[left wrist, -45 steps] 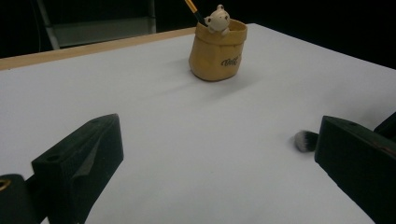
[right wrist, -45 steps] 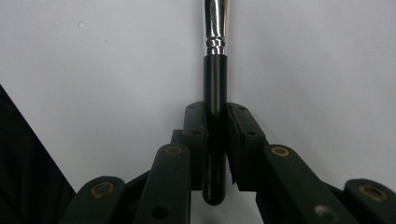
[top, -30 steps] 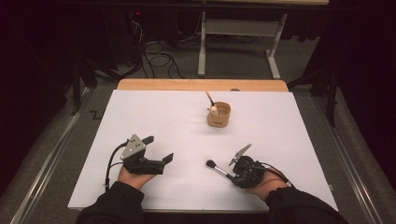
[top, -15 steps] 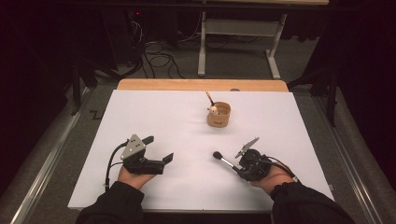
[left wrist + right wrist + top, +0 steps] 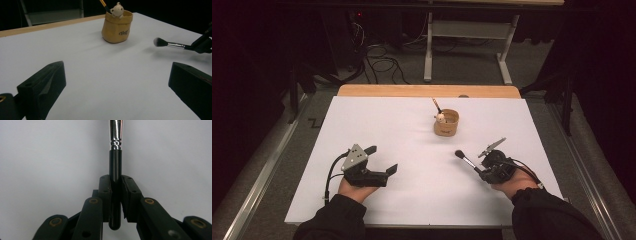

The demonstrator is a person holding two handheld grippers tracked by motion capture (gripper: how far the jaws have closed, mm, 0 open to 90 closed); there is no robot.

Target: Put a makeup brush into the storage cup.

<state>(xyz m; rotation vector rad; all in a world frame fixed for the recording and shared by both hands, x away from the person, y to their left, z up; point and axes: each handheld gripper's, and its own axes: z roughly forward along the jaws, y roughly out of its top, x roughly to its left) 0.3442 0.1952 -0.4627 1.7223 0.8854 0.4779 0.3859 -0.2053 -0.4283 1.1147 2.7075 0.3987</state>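
Makeup brush (image 5: 466,161) is pinched near its handle end by the right gripper (image 5: 488,170), bristles kept off the table (image 5: 387,125) and aimed toward the holder cup (image 5: 446,123), likely for insertion. Left gripper (image 5: 382,160) rests idle, jaws spread, nothing held.

A lab or recording room, kept dark: the table (image 5: 377,130) wears a plain white sheet over its wooden top. Behind it, loose cables (image 5: 382,62) sprawl on grey carpet beside a white metal desk frame (image 5: 467,47).
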